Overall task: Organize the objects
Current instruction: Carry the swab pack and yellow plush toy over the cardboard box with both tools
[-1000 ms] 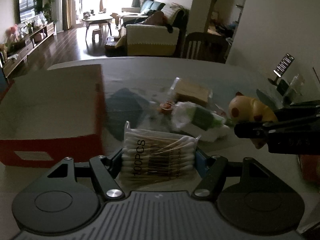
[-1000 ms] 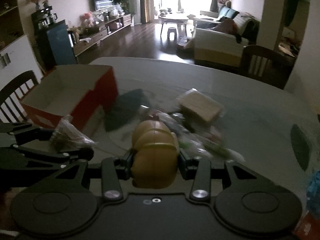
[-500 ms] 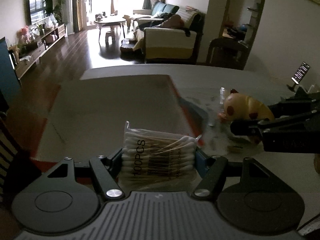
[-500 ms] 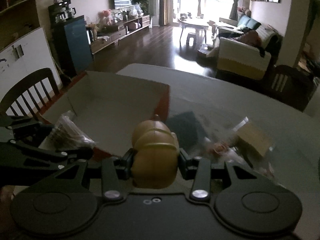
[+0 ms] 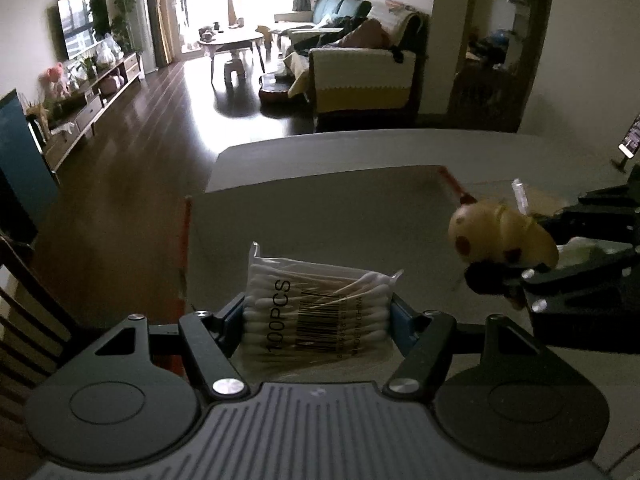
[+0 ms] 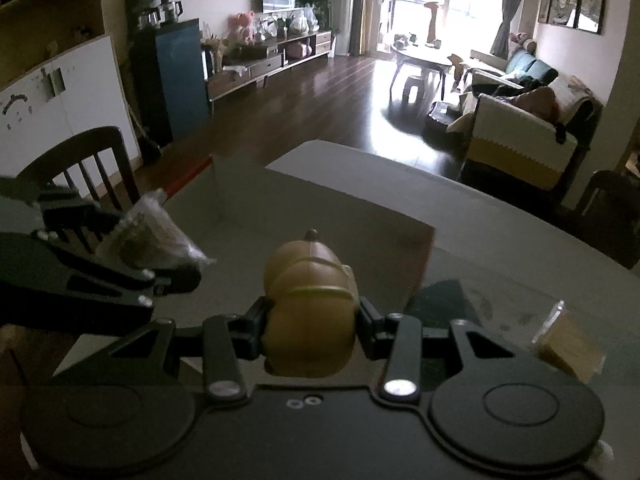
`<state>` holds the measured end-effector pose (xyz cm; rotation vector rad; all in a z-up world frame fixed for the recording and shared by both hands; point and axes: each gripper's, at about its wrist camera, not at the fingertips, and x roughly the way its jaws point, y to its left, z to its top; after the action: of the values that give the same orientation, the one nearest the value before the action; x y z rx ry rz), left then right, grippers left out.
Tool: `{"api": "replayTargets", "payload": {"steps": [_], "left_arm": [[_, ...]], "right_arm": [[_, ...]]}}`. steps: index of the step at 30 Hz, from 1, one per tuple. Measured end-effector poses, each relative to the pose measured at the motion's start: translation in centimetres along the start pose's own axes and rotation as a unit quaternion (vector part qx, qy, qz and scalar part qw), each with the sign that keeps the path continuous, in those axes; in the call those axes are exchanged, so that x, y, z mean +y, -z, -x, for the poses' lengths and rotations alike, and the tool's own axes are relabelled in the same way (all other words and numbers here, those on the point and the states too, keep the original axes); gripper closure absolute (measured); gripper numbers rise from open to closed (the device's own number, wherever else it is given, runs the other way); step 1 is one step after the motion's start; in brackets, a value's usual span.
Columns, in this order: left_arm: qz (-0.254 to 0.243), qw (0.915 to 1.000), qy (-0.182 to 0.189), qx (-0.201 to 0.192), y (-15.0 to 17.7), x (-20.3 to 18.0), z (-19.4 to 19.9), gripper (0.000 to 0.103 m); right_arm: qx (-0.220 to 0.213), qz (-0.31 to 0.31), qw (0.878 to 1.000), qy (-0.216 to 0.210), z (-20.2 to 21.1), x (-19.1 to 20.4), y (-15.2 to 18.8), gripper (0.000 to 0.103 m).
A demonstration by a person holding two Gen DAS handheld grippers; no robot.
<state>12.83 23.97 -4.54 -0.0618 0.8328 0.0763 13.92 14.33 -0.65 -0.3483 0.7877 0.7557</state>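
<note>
My left gripper [image 5: 318, 312] is shut on a clear bag of cotton swabs [image 5: 320, 306] marked 100PCS and hangs over the inside of the red cardboard box [image 5: 320, 208]. In the right wrist view the same bag [image 6: 150, 240] shows at the left. My right gripper [image 6: 312, 316] is shut on a yellow toy figure [image 6: 310, 304], held above the box's grey floor [image 6: 320, 216]. The left wrist view shows that toy [image 5: 500, 236] at the right, just above the box's right side.
A tan packet [image 6: 570, 346] and a dark green patch [image 6: 444, 300] lie on the grey table [image 6: 520, 240] right of the box. A dark wooden chair [image 6: 86, 160] stands at the table's left. A phone on a stand [image 5: 630, 140] sits far right.
Both grippers have moved left from the pile of items to above the open box, each carrying its object. The box now fills the middle of both views.
</note>
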Motion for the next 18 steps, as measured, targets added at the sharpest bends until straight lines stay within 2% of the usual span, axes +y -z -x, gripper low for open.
{"api": "replayTargets", "payload": {"steps": [8, 13, 18], "left_arm": [[-0.018, 0.9987, -0.005, 0.047, -1.3, 1.0, -5.2, 0.032], [-0.013, 0.9964, -0.006, 0.084, -1.6, 1.6, -8.2, 0.032], [-0.032, 0.9927, -0.003, 0.116, -1.4, 0.8, -10.3, 0.032]], "right_arm": [[0.031, 0.001, 1.000, 0.000, -4.2, 0.2, -0.1, 0.060], [0.059, 0.025, 0.998, -0.003, -6.5, 1.3, 0.4, 0.060], [0.082, 0.038, 0.996, -0.003, -7.8, 2.0, 0.8, 0.060]]}}
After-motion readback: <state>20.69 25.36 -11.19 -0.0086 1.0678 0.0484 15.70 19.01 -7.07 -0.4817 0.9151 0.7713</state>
